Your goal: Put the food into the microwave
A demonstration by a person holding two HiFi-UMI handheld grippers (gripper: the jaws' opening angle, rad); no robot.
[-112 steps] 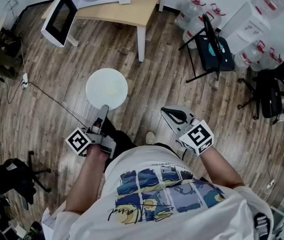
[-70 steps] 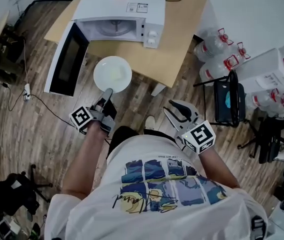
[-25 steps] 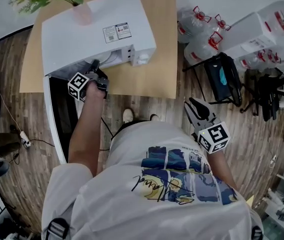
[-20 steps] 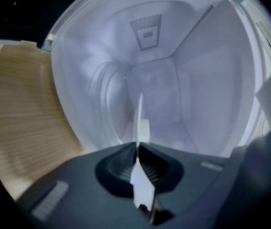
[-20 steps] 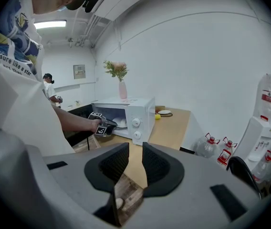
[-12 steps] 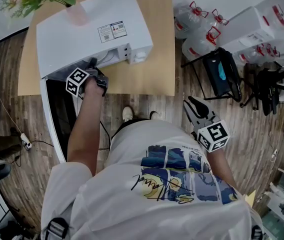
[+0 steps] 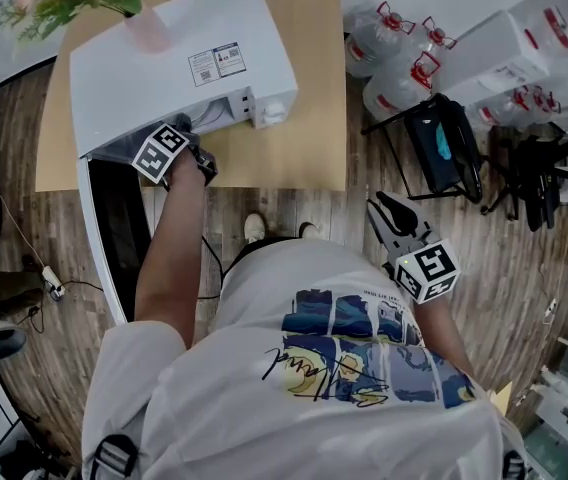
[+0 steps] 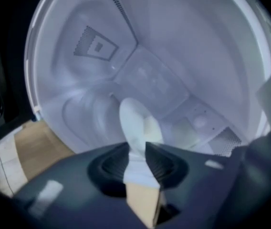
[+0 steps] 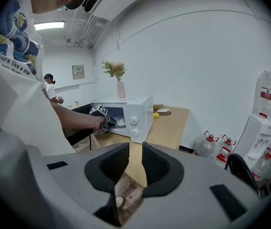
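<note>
Since the round white ceramic plate (image 8: 135, 120) with its pale patch of food (image 8: 151, 128) already sits inside the cavity of the white box microwave (image 7: 179, 58), placement looks done bar the release. Plate is round, so no true long axis. In the left gripper view it reads as a narrow oval running straight ahead of the jaws, deeper into the microwave, near rim toward the door opening.

Status: left gripper (image 8: 136, 151) is in the microwave mouth. Its jaws have just been opening and are now about half apart. Plate's near rim lies in the gap and the pads look off it; my read is let go, not gripping.

Key relation: plate is dead ahead of the left jaws. Exit should go straight back along that line; a sideways sweep could drag the rim.

Other side: right gripper (image 9: 135, 156) hangs well clear, out in front of the microwave toward its control-panel side, short of the light wooden table (image 7: 304, 118). Jaws slightly apart, nothing in them.

Black-windowed door (image 7: 119, 228) stands open at the microwave's left; closing it is probably next.
</note>
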